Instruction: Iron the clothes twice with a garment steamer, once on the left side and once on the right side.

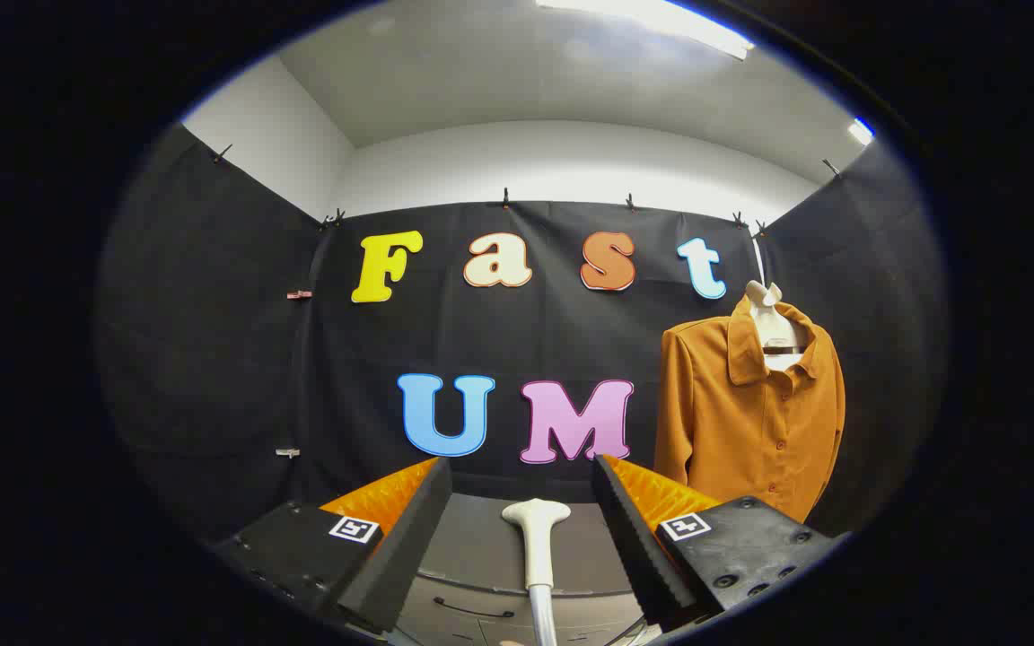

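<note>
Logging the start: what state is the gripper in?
Gripper: open, jaws wide apart, steamer head between them, untouched.

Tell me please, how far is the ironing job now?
Nothing looks ironed yet. The gripper is open, its fingers on either side of the white steamer head without pressing it, so the grasp is in hand. The orange shirt hangs beyond the fingers, untouched. Both passes, left side and right side, remain.

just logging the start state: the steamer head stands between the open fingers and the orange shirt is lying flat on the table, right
Not quite. The gripper view shows the orange shirt hanging upright on a hanger against the booth wall, beyond the fingers, not lying flat. The rest holds: the steamer head stands between the open gripper fingers, untouched.
</note>
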A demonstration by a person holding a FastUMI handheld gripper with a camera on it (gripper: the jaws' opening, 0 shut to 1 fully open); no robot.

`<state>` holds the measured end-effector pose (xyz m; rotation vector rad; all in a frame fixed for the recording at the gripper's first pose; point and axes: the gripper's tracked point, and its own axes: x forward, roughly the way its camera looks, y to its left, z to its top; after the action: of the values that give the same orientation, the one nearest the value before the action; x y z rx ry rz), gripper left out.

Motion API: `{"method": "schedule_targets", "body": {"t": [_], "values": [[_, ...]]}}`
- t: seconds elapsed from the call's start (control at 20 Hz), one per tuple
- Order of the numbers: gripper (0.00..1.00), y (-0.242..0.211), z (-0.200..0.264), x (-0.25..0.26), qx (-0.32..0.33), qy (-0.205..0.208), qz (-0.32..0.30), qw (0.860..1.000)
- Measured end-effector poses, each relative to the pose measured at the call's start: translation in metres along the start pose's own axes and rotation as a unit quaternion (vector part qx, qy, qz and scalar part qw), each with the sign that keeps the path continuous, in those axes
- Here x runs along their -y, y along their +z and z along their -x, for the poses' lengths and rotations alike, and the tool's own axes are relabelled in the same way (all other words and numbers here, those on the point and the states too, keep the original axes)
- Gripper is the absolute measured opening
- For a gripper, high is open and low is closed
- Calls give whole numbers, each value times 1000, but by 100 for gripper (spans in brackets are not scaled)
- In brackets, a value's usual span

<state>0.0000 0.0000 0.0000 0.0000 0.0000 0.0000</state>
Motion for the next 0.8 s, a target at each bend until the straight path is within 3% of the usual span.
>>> {"method": "schedule_targets", "body": {"t": [0.8], "values": [[98,-1,7,-2,-9,-4,-5,1000]]}}
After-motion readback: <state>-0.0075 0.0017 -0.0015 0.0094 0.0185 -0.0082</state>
